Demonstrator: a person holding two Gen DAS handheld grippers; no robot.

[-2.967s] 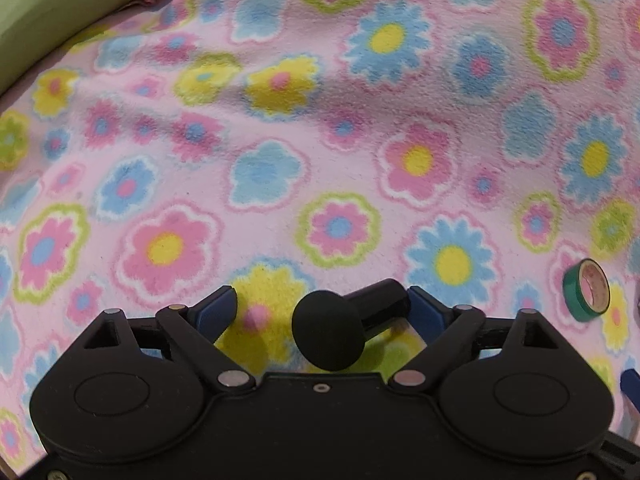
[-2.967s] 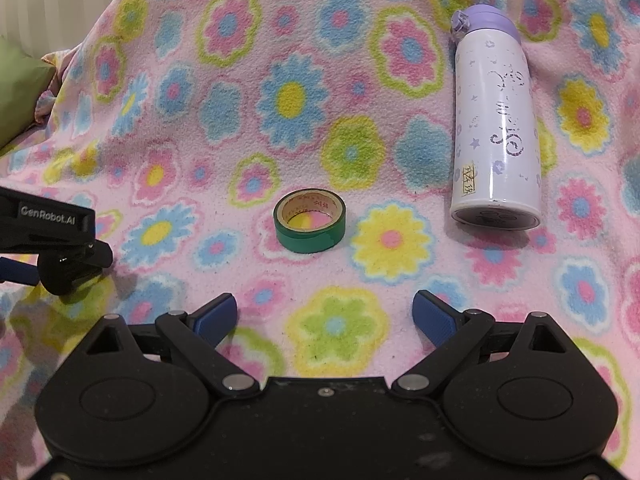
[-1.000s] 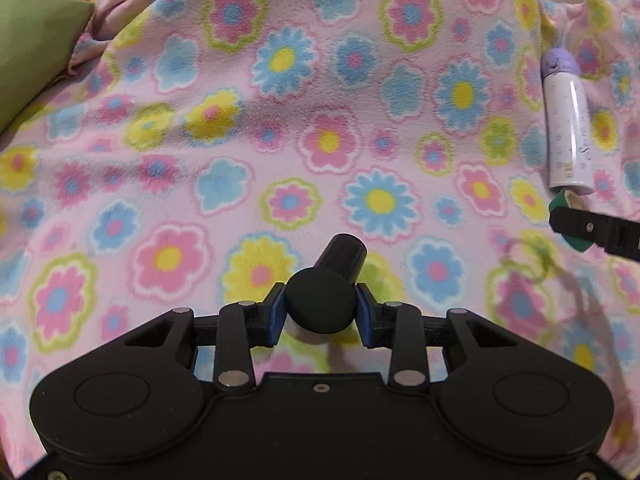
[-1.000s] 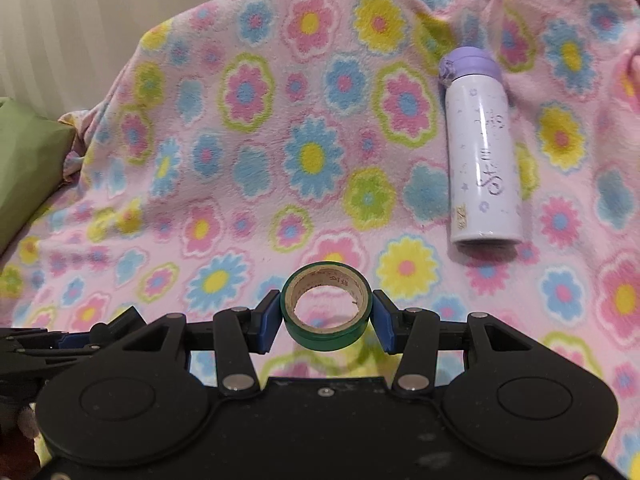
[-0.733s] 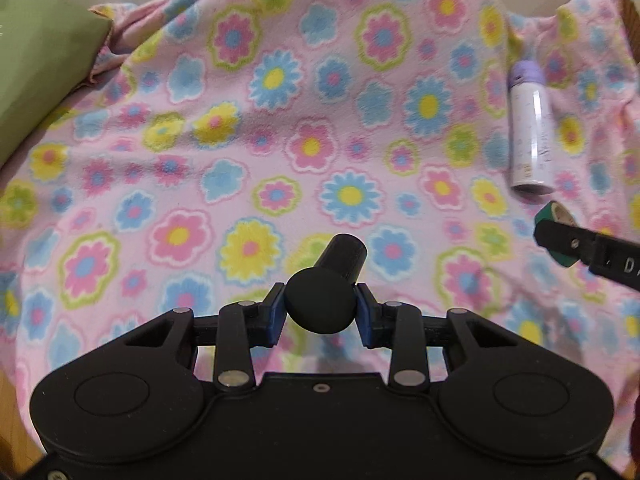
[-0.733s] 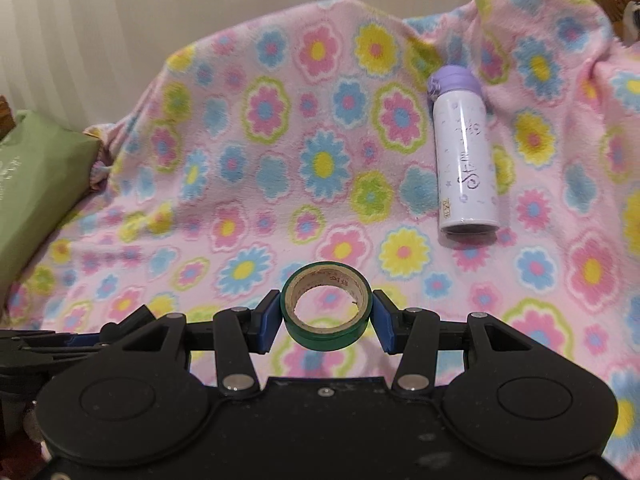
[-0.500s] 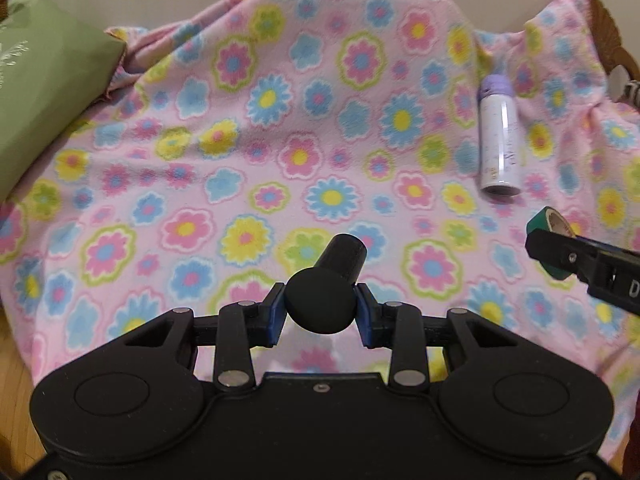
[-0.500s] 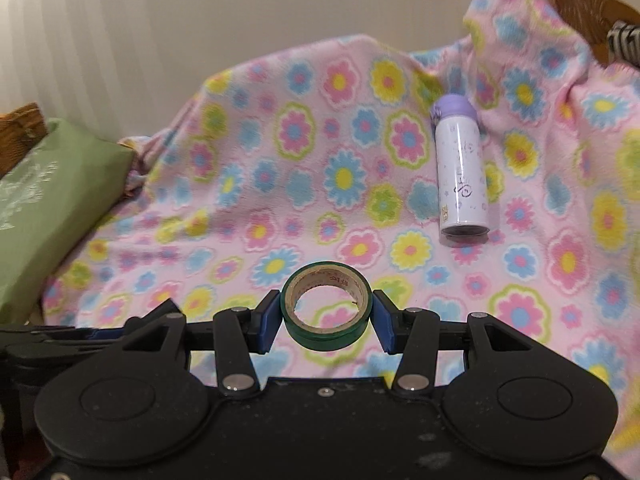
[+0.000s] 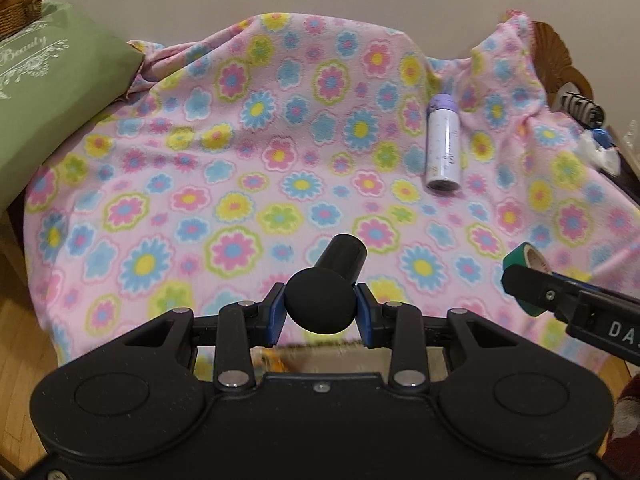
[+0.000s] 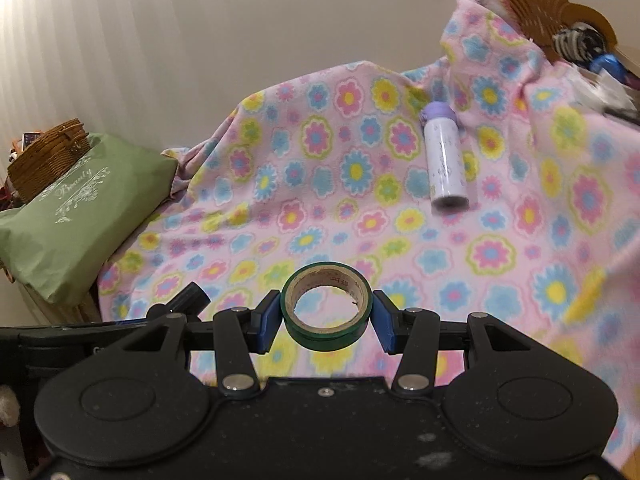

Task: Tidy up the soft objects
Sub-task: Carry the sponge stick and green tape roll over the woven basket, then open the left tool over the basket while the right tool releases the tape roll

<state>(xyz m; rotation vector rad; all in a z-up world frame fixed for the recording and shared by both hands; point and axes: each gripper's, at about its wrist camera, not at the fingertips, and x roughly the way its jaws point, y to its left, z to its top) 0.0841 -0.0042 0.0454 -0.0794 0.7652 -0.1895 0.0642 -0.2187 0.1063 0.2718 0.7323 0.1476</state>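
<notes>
**Two grippers loaded, blanket nearly bare**

Both tools were raised above the flowered fleece blanket (image 9: 248, 184). The left gripper (image 9: 321, 307) had its blue pads pressed on either side of a black dumbbell-shaped handle (image 9: 326, 292), taken at the rounded near end with the shaft pointing forward. The right gripper (image 10: 327, 316) had its fingers pinched across the outer wall of a green tape roll (image 10: 326, 306), the hollow core facing the camera.

A lavender bottle (image 9: 443, 148) lay on its side on the blanket toward the far right, well apart from both tools. A green cushion (image 10: 76, 216) sat at the left edge beside a wicker basket (image 10: 50, 156).

The blanket looked soft and limp; it would probably sag and slide, so an edge or corner seemed the best hold. The bottle looked rigid and smooth, likely to roll.
</notes>
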